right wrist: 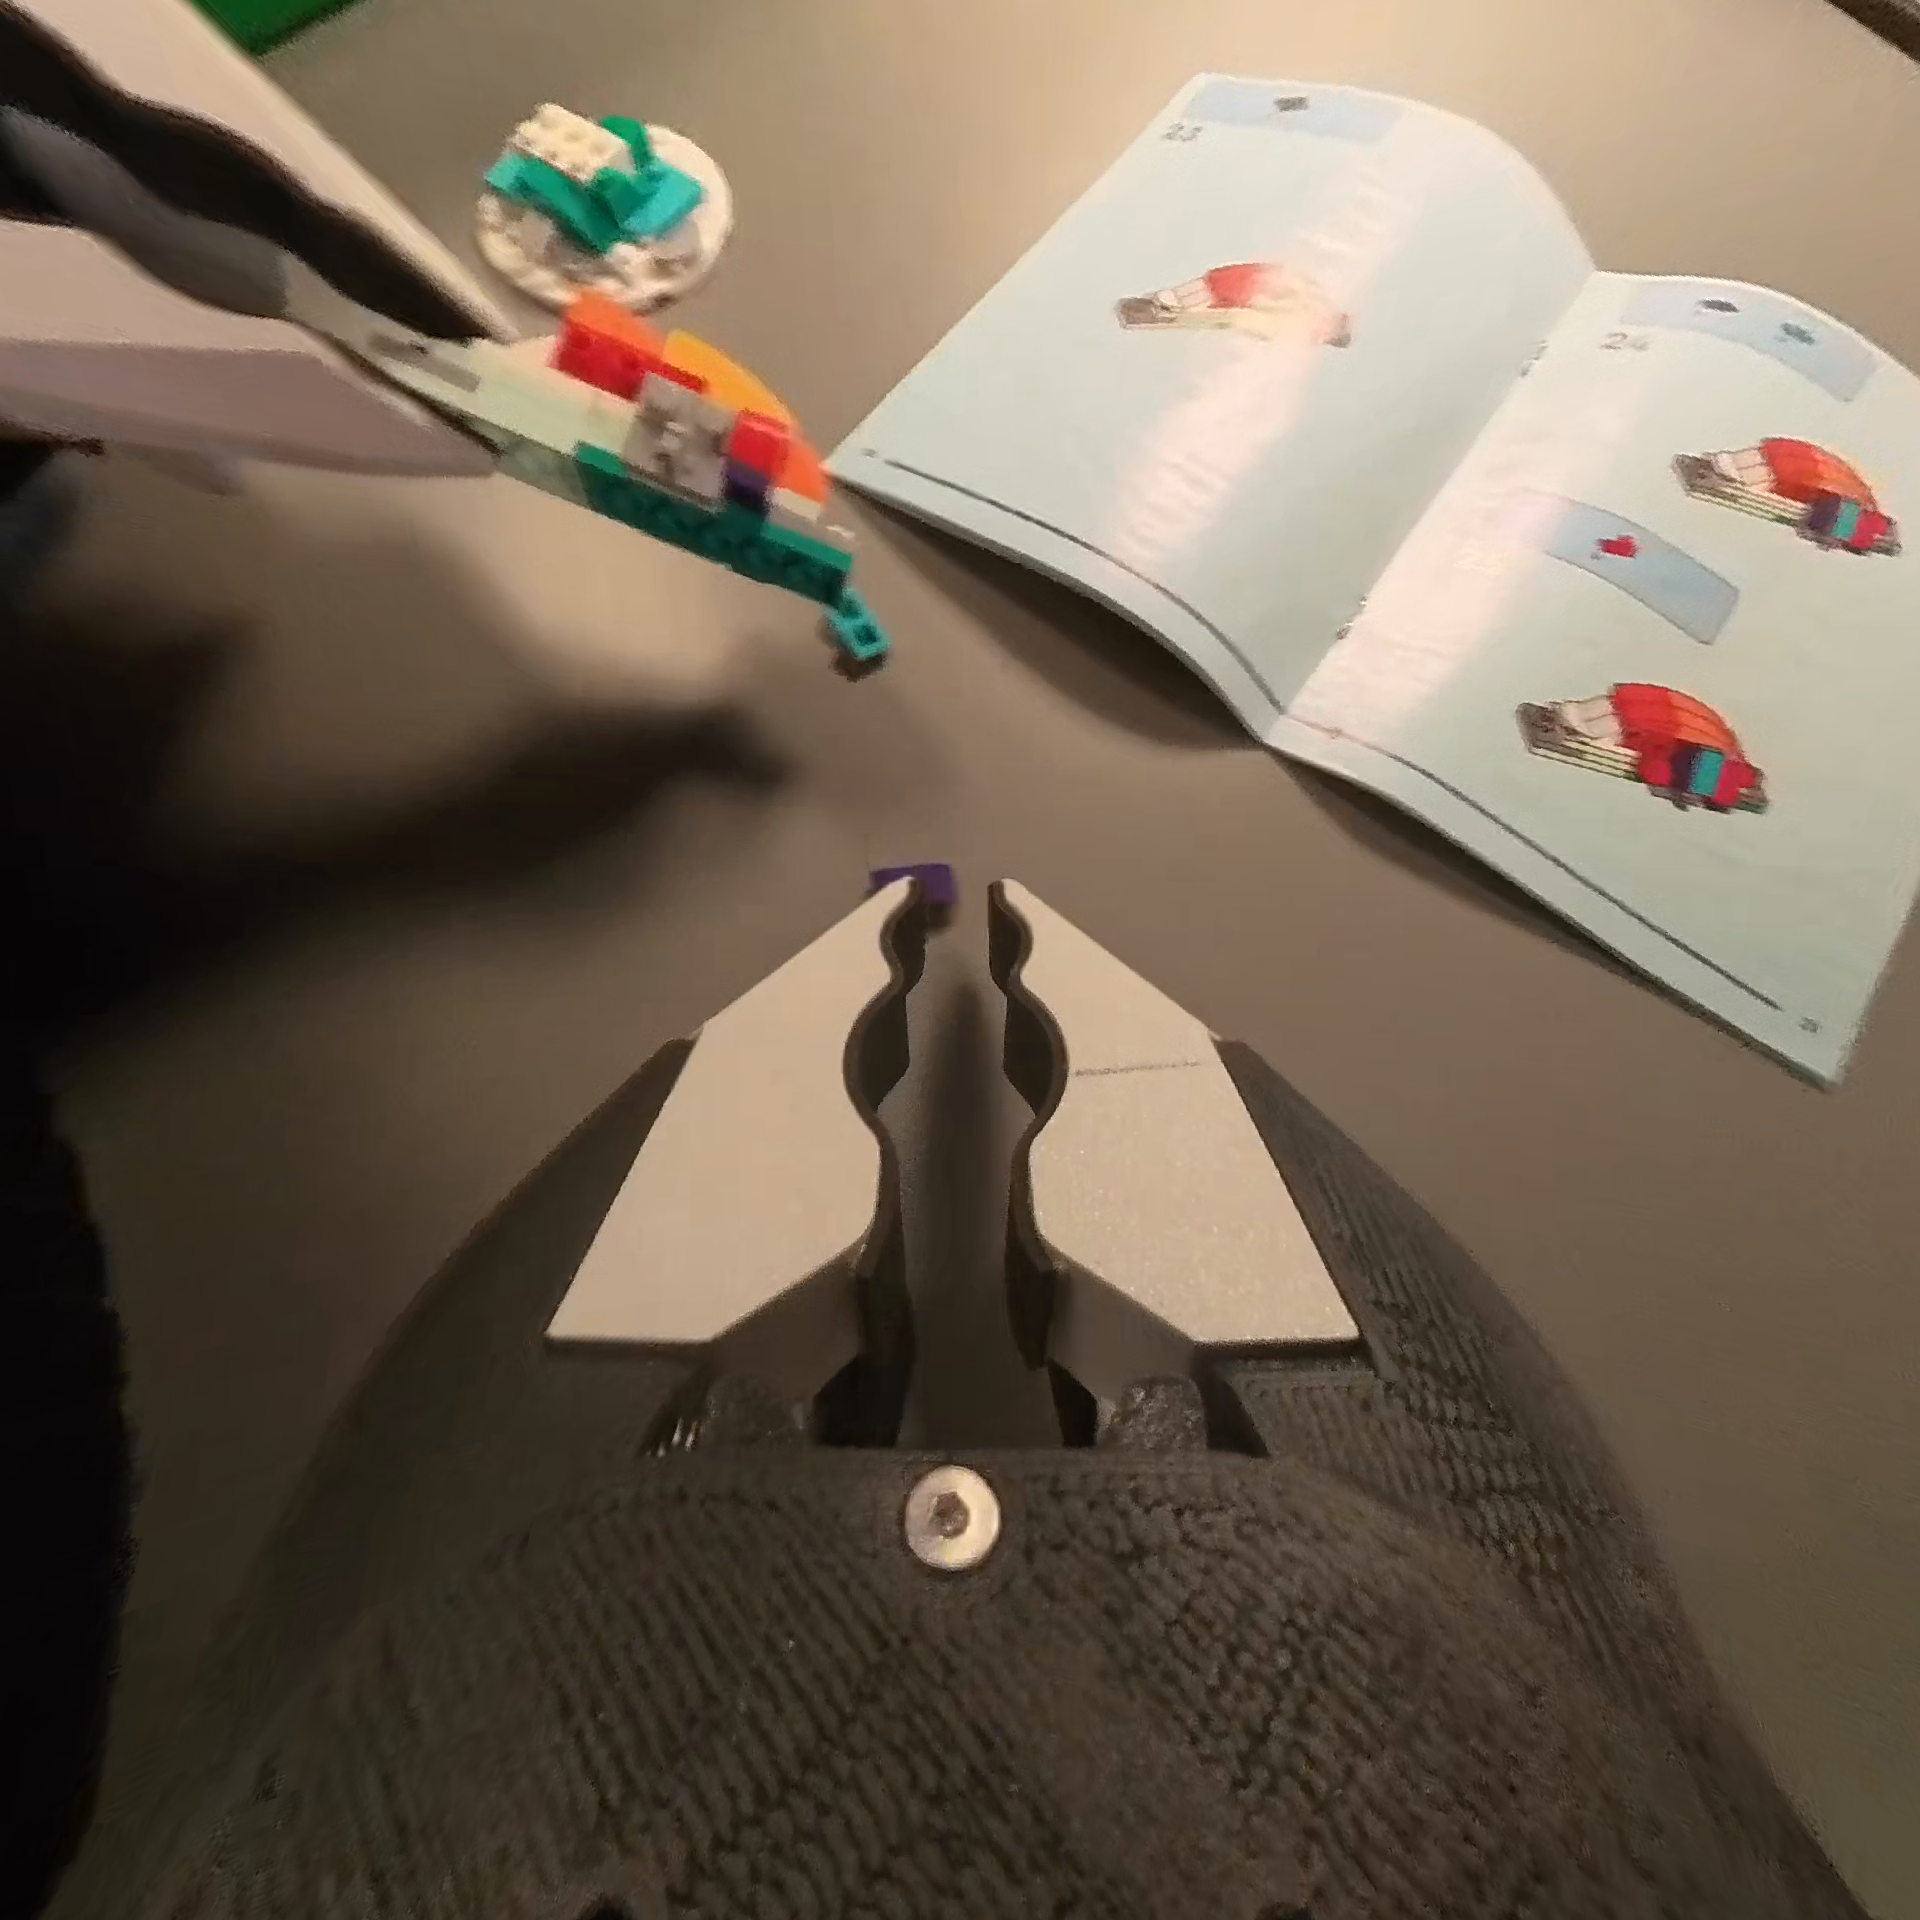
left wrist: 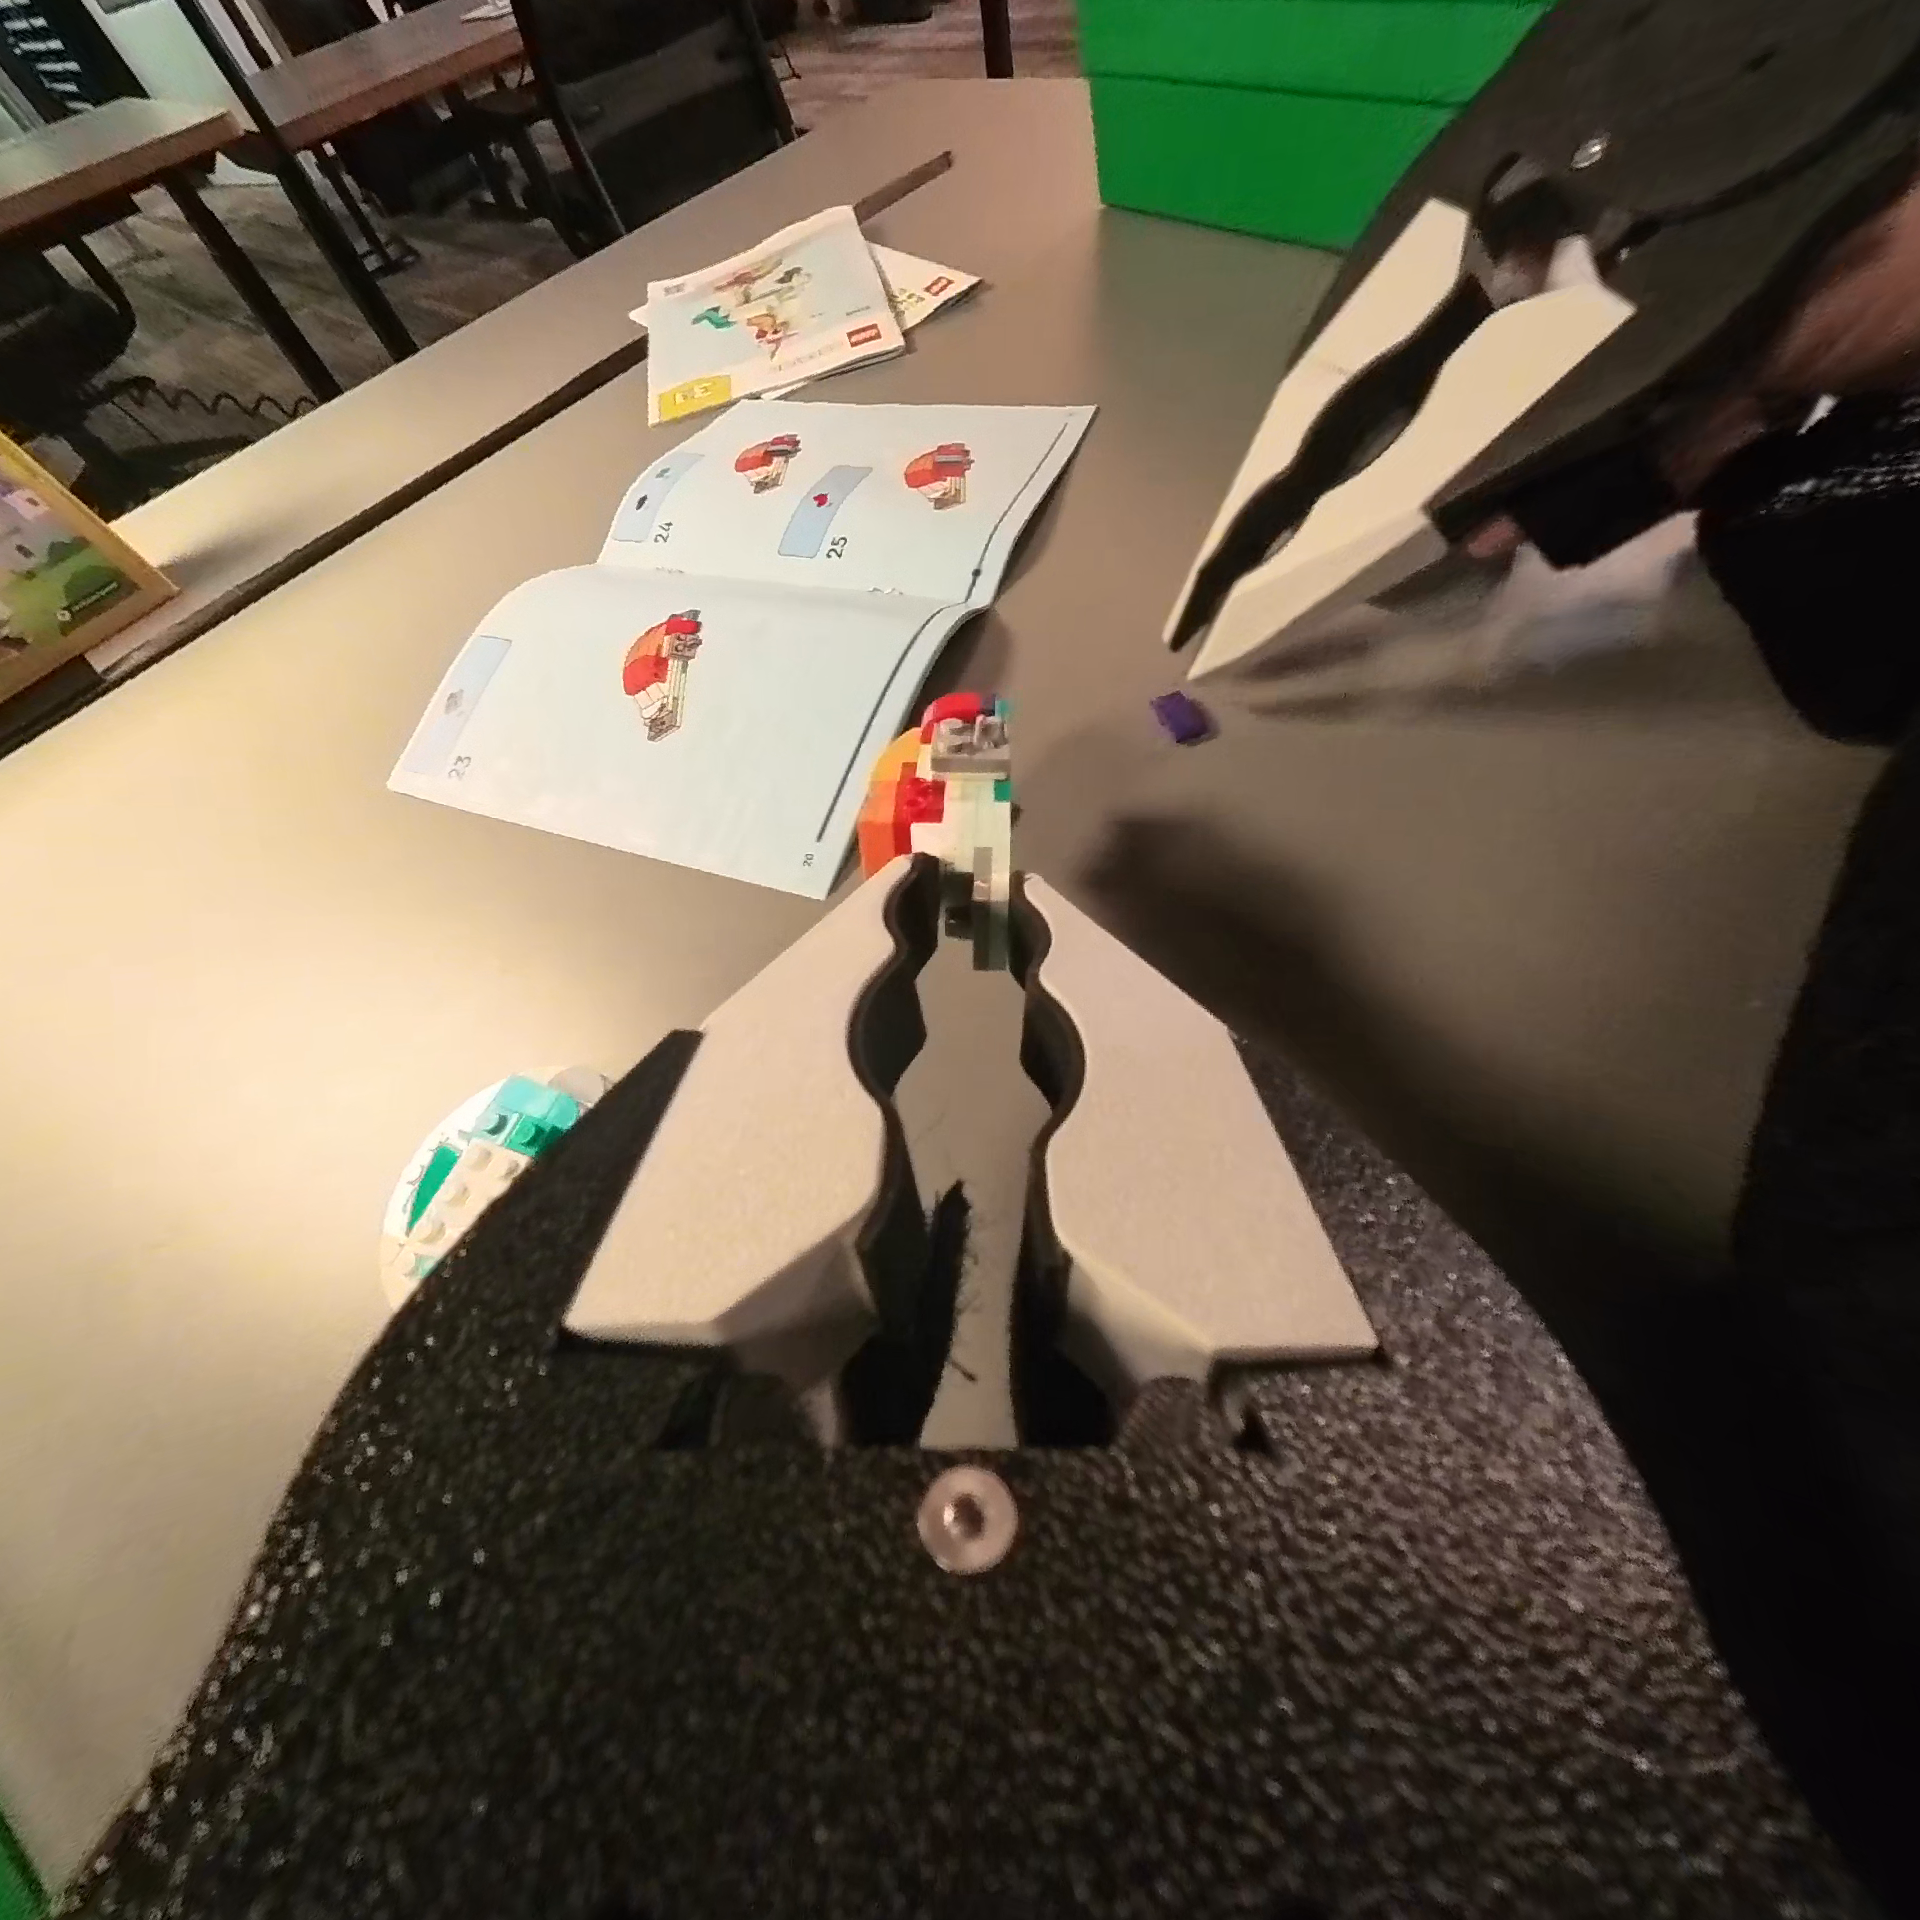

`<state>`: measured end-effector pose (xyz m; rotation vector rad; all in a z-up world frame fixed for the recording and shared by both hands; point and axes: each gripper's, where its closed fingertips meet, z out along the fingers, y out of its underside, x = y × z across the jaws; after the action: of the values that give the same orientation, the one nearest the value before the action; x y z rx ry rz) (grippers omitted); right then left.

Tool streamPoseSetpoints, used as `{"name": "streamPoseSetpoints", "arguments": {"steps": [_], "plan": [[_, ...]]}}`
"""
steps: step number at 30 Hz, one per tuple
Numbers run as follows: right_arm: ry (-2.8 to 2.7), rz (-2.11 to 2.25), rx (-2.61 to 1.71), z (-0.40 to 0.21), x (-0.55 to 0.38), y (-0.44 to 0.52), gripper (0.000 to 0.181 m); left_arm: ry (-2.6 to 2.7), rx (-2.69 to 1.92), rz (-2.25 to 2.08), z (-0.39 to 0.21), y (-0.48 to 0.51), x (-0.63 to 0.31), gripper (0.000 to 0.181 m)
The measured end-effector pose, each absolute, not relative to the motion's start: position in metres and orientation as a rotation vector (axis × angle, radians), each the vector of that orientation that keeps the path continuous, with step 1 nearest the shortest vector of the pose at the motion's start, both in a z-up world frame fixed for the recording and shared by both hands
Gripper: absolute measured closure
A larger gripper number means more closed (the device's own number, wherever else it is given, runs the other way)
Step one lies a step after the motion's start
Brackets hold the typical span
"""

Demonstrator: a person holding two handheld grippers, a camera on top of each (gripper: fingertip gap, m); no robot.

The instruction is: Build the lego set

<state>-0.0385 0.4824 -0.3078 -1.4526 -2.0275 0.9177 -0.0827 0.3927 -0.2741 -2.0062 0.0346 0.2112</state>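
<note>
My left gripper point(left wrist: 971, 896) is shut on the end of a small lego model point(left wrist: 961, 774) of red, orange, white, teal and grey bricks, held above the table. In the right wrist view the model point(right wrist: 707, 436) sticks out of the left gripper point(right wrist: 457, 384) at upper left. A small purple brick point(left wrist: 1179, 717) lies on the grey table point(left wrist: 260, 935). My right gripper point(right wrist: 951, 904) is slightly open, its tips just short of the purple brick point(right wrist: 930, 883), whose left side is hidden by the left fingertip. The right gripper also shows in the left wrist view point(left wrist: 1190, 649), tilted down.
An open instruction booklet point(left wrist: 727, 644) point(right wrist: 1351, 468) lies beyond the model. Closed booklets point(left wrist: 790, 312) lie farther back. A round white and teal lego build point(left wrist: 478, 1153) point(right wrist: 603, 208) sits on the table. A green box point(left wrist: 1247, 104) stands at the far edge, a yellow box point(left wrist: 62, 561) at left. The tips of one gripper are about 11 centimetres away from the tips of the other.
</note>
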Motion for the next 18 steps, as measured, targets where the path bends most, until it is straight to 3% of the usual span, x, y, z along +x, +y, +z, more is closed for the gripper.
{"name": "streamPoseSetpoints", "arguments": {"steps": [6, 18], "plan": [[-2.077, 0.962, -1.378, -0.308, -0.037, 0.47, 0.16, 0.045, -2.007, 0.19, -0.275, 0.394, -0.081, 0.171], [-2.068, 0.882, -1.586, -0.317, -0.027, 0.463, 0.158, 0.052, -2.007, 0.193, -0.274, 0.393, -0.08, 0.171]]}}
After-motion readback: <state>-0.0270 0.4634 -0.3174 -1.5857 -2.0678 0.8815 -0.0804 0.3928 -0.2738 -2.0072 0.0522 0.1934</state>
